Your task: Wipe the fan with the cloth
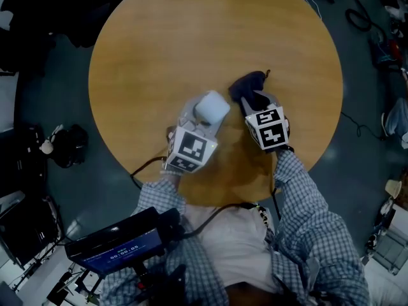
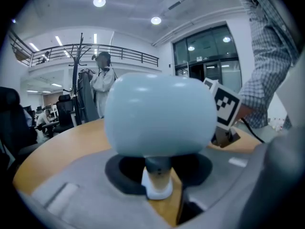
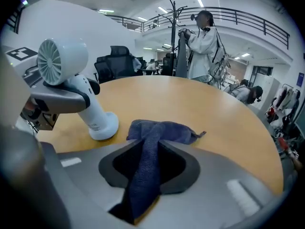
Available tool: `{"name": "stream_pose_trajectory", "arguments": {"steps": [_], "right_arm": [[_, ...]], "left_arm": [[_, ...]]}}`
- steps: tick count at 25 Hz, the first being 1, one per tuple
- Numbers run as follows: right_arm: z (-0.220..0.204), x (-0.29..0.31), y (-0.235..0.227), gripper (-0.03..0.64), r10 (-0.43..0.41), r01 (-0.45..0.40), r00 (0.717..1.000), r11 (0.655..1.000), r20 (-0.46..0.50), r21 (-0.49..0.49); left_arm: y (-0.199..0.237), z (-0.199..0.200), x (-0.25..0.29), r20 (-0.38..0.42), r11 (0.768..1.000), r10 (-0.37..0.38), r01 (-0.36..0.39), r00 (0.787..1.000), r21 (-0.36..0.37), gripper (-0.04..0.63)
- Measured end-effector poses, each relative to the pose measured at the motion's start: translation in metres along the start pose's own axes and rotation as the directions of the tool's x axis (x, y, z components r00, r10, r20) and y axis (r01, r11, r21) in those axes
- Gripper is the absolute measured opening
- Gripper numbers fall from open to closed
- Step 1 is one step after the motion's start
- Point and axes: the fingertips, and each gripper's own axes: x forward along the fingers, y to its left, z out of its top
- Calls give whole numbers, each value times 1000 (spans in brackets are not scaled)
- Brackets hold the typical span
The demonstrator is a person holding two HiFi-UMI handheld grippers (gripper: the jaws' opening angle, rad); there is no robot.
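Observation:
A small white fan (image 1: 211,107) stands on the round wooden table (image 1: 191,30) near its front edge. My left gripper (image 1: 199,127) reaches in under the fan's head. In the left gripper view the fan (image 2: 159,113) fills the middle, and its neck sits between the jaws of the left gripper (image 2: 157,168), which is shut on it. A dark blue cloth (image 1: 247,85) lies bunched just right of the fan. The right gripper (image 1: 255,104) points down at it. In the right gripper view a strand of the cloth (image 3: 162,130) runs up through the right gripper (image 3: 150,140), pinched between the jaws.
A person in white (image 3: 202,37) stands by a coat rack beyond the table's far side, with office chairs (image 3: 116,61) behind. A dark bag (image 1: 67,145) and cables lie on the floor around the table. A screen unit (image 1: 115,247) hangs near my chest.

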Motion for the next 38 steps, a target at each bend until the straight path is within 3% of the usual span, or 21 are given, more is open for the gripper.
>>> {"name": "stream_pose_trajectory", "arguments": {"steps": [4, 7, 11, 15, 17, 21, 24, 28, 30, 32, 35, 36, 38], "right_arm": [[14, -20, -2, 88, 3, -5, 999, 999, 51, 44], [57, -64, 13, 87, 52, -72, 980, 993, 192, 95], [127, -136, 52, 87, 162, -191, 901, 981, 402, 33], [164, -191, 102, 87, 264, -203, 830, 963, 491, -175], [171, -212, 133, 87, 343, -196, 812, 922, 472, -333], [154, -233, 174, 88, 456, -223, 835, 792, 309, -568], [144, -242, 185, 87, 486, -240, 847, 711, 215, -661], [170, -237, 189, 89, 479, -197, 853, 662, 205, -724], [191, -231, 188, 91, 487, -184, 838, 675, 245, -714], [209, -230, 185, 91, 528, -238, 786, 738, 320, -632], [227, -233, 161, 89, 536, -360, 703, 835, 467, -417], [229, -230, 150, 89, 515, -384, 691, 856, 508, -346], [225, -218, 130, 88, 452, -404, 697, 889, 556, -216]], "left_arm": [[3, 5, -14, -14, 999, 26, -25, 1000, 21, 137], [5, 11, -27, -33, 998, 49, -48, 998, 50, 137], [0, 23, -40, -54, 993, 74, -68, 996, 98, 137], [-10, 39, -51, -57, 990, 83, -76, 995, 122, 137], [-8, 44, -57, -54, 988, 93, -86, 994, 128, 137], [0, 47, -65, -73, 982, 123, -111, 990, 152, 137], [-1, 48, -69, -90, 972, 133, -112, 987, 208, 137], [-10, 53, -75, -50, 957, 91, -73, 995, 280, 137], [-13, 60, -79, -11, 956, 64, -58, 998, 288, 138], [-13, 70, -85, 43, 966, 51, -60, 998, 251, 138], [-12, 85, -94, 125, 983, 54, -75, 991, 170, 138], [-10, 89, -97, 142, 986, 55, -77, 988, 151, 138], [-7, 94, -104, 164, 989, 53, -74, 985, 128, 138]]}}
